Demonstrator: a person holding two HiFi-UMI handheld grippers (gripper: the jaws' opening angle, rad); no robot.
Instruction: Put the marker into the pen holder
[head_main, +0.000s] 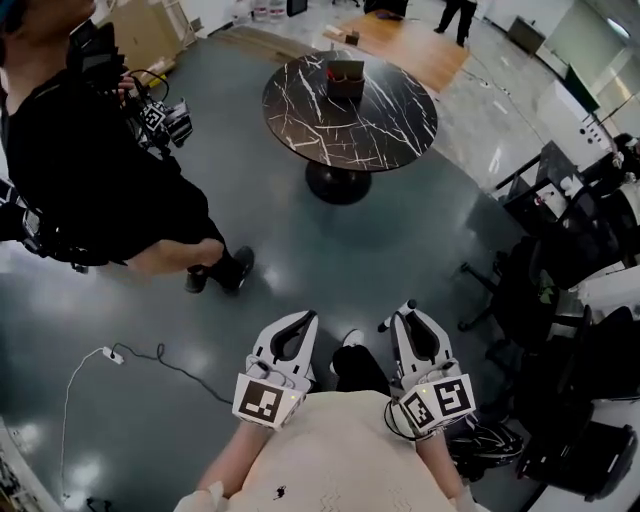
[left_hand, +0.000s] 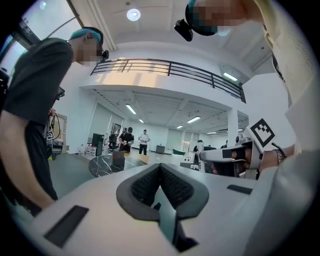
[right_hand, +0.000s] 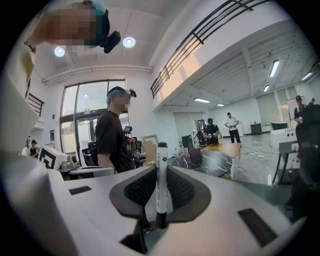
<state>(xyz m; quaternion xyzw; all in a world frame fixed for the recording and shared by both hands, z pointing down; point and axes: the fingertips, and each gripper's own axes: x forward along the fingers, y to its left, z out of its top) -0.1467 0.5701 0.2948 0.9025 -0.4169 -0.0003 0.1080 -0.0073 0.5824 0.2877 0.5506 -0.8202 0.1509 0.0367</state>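
Right gripper (right_hand: 161, 172) clenched on the marker (right_hand: 161, 182), whose long axis stands upright across the jaws, black end down. Left gripper (left_hand: 160, 175) closed, empty. Pen holder (head_main: 345, 78) near the far edge of the round table (head_main: 390, 125), well apart from both grippers. Open floor (head_main: 330, 260) lies between; a person (head_main: 90, 170) stands at left.
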